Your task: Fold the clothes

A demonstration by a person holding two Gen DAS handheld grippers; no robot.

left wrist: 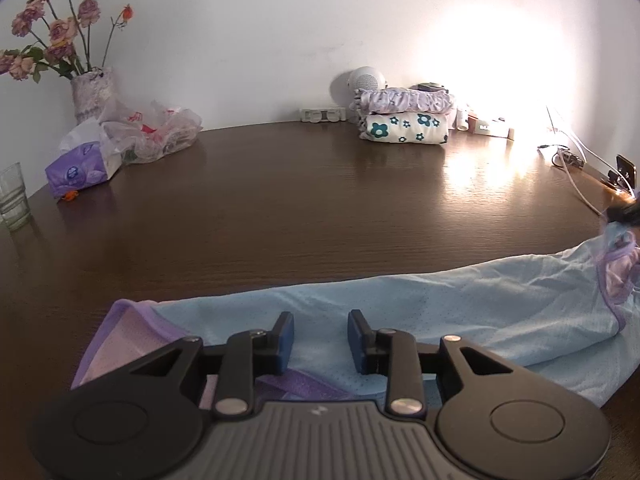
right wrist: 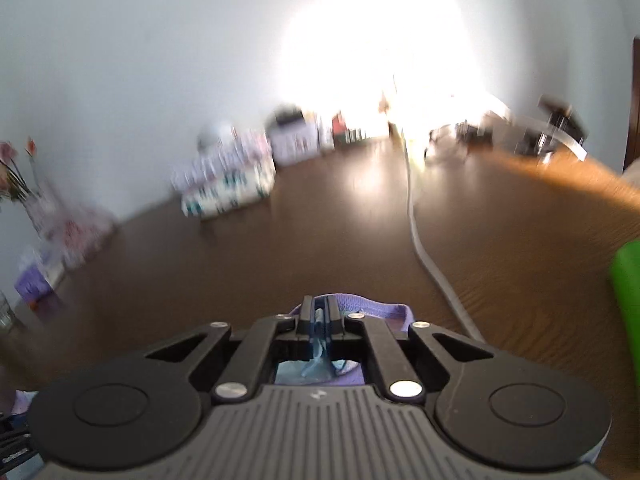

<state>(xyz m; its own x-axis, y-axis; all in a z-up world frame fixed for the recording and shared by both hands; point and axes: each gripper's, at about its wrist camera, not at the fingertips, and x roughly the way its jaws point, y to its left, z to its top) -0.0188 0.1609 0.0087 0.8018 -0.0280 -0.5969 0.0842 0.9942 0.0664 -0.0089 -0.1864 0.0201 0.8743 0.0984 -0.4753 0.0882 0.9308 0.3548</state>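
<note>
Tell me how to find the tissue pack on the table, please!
Look along the brown table to its far left, where the vase of dried roses stands against the wall. In front of it, beside a crinkly plastic bag, lies the tissue pack. It's the only purple packet, with white tissue poking out on top.

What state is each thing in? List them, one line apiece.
Left gripper: open, above the cloth, gripping nothing.
Right gripper: shut on the blue garment.
Blue garment: spread lengthwise along the table's near edge, not yet folded small.
Folded clothes: two pieces stacked by the wall.
Glass: upright, looks empty.
Tissue box: open, tissue sticking out.
</note>
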